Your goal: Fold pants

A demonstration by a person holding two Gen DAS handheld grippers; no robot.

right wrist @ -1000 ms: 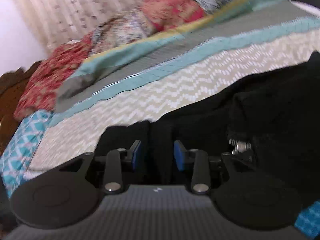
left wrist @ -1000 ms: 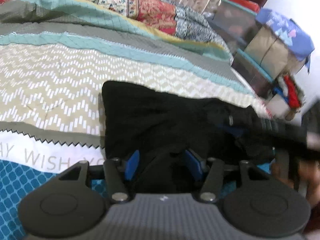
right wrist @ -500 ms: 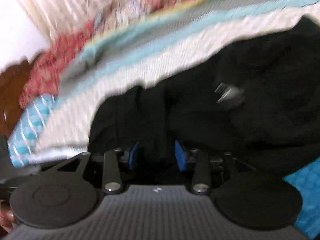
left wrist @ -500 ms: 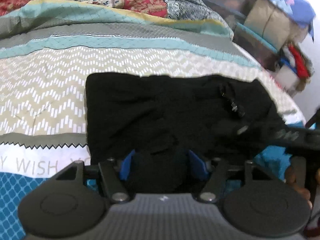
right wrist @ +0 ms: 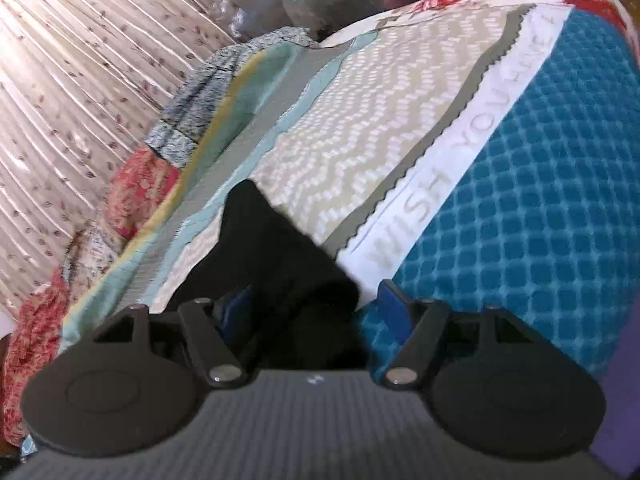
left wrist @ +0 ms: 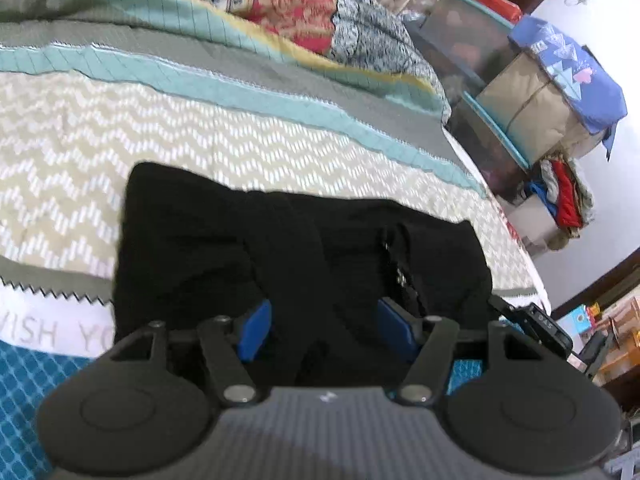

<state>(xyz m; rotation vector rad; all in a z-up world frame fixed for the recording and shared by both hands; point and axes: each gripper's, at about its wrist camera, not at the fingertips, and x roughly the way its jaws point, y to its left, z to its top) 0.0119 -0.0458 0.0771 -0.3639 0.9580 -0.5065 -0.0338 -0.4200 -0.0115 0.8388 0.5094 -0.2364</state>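
left wrist view: the black pants (left wrist: 288,240) lie folded into a rough rectangle on the patterned bedspread (left wrist: 120,128), across its beige zigzag band and down over the grey sawtooth edge and white lettered strip. the left gripper (left wrist: 324,332) sits at the near edge of the pants, its blue pads (left wrist: 254,332) spread wide with a ridge of black cloth rising between them — the fingers are released, not pinching, though the cloth seems to brush the inner faces. a small metal fastener (left wrist: 400,276) shows on the right half of the pants. a folded quilt (left wrist: 280,4) in red and floral patches lies along the far side of the bed, and beyond the bed's right edge stand stacked boxes (left wrist: 532,92) under a blue cloth.

right wrist view: the right gripper (right wrist: 316,312) is tilted, with its jaws parted wide. a corner of the pants (right wrist: 272,252) runs up between the fingers from the left pad (right wrist: 236,308) toward the zigzag band; the right pad (right wrist: 394,314) hangs over the teal checked part of the bedspread (right wrist: 540,184), clear of the cloth — nothing is clamped. pleated floral curtains (right wrist: 80,64) fill the upper left.
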